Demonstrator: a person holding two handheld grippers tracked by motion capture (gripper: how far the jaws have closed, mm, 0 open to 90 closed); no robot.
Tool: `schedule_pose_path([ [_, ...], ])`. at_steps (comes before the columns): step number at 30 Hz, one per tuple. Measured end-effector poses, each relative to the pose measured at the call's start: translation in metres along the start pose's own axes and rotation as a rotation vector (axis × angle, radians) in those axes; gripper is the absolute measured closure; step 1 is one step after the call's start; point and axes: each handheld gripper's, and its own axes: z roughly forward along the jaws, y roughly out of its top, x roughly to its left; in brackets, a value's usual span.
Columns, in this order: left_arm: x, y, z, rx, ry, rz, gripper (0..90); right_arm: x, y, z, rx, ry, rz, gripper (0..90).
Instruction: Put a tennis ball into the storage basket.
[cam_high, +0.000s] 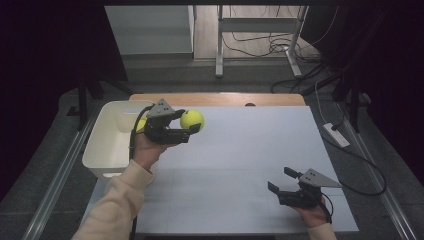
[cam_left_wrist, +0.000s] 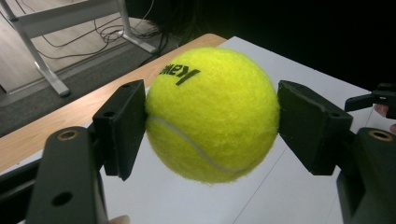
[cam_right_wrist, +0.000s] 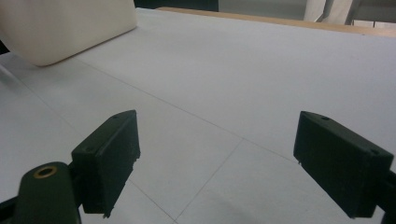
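A yellow tennis ball (cam_high: 192, 119) hangs above the white table (cam_high: 240, 150), near its back left. My left gripper (cam_high: 189, 121) is shut on it. In the left gripper view both black pads press the sides of the tennis ball (cam_left_wrist: 212, 114), whose black lettering faces up. A second yellow ball (cam_high: 140, 124) peeks from behind that gripper, inside the white bin (cam_high: 102, 150). My right gripper (cam_high: 280, 181) rests low near the table's front right, open, with nothing between its fingers. The right gripper view shows its fingers (cam_right_wrist: 109, 158) wide apart over bare table.
The white bin stands at the table's left edge, its corner (cam_right_wrist: 60, 32) visible in the right gripper view. A wooden strip (cam_high: 215, 99) runs along the far edge. Beyond lie a metal desk frame (cam_high: 260, 30) and floor cables (cam_high: 280, 47).
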Motion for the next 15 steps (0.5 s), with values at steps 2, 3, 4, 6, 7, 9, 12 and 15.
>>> schedule_pose_path([
  [2,0.002,0.0,-0.002,-0.001,0.015,-0.006,28.0,0.0,0.0,0.0,0.001,0.0,-0.001,14.6],
  [3,0.003,0.0,-0.003,-0.002,0.015,-0.009,28.0,0.0,0.0,0.0,0.002,0.001,-0.002,14.6],
  [4,0.004,0.0,-0.004,-0.002,0.015,-0.008,28.0,0.0,0.0,0.0,0.002,0.002,-0.002,14.6],
  [6,0.005,0.001,-0.006,-0.004,0.017,-0.01,28.0,0.0,0.0,0.0,0.003,0.003,-0.003,14.6],
  [7,0.006,0.001,-0.007,-0.006,0.017,-0.011,28.0,0.0,0.0,0.0,0.003,0.003,-0.003,14.5],
  [9,0.007,0.001,-0.008,-0.009,0.021,-0.013,28.1,0.0,0.0,0.0,0.003,0.003,-0.002,14.6],
  [12,0.009,0.001,-0.012,-0.017,0.036,-0.014,28.0,0.001,0.0,0.0,0.003,0.003,-0.003,14.6],
  [15,0.011,0.002,-0.015,-0.02,0.042,-0.016,28.0,0.001,0.0,0.0,0.002,0.004,-0.003,14.5],
])
